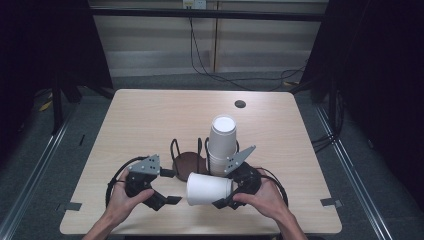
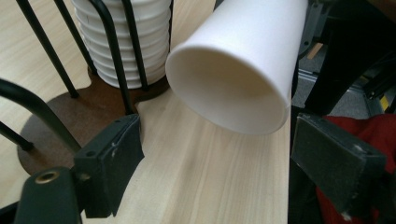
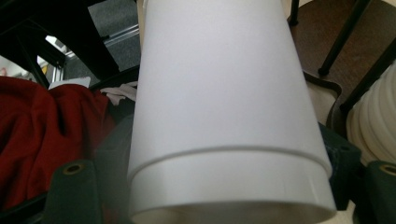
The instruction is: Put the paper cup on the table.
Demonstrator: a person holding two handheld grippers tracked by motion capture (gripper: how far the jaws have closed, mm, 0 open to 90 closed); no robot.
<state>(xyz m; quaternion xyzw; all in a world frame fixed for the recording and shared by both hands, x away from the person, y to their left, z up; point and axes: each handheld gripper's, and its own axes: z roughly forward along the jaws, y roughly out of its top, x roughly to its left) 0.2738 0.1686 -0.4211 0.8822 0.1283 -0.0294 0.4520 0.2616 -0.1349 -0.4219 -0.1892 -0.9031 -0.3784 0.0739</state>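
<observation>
- The right gripper point(image 1: 225, 202) is sitting at the near edge of the light wooden table point(image 1: 145, 120), and it's pinching a single white paper cup point(image 1: 207, 189) by its narrow bottom end, with a jaw pressing on either side.
- That cup is lying on its side, with its open mouth pointing toward the left gripper point(image 1: 172, 187). In the left gripper view the cup point(image 2: 243, 60) is hanging tilted just above the tabletop, mouth facing the camera.
- The left gripper is spread wide open and gripping nothing; its two black pads point(image 2: 112, 163) are standing well apart with bare wood between them. It's hovering just beside the cup's mouth, not touching it as far as I can see.
- Behind the held cup, a tall stack of white paper cups point(image 1: 221, 142) is standing upside down in a holder with a dark brown round wooden base point(image 1: 186, 162) and thin black wire posts point(image 1: 174, 148).
- The stack is filling the right-hand slot of the holder; the slot next to it is just showing bare brown base.
- In the right gripper view the cup wall point(image 3: 219, 93) is crowding the lens so much that I can't really make out how far the jaws are biting in, only that they're flanking it tightly.
- A person's hands are wrapping around both grippers from the bottom of the high view, the right hand point(image 1: 262, 197) and the left hand point(image 1: 122, 200).
</observation>
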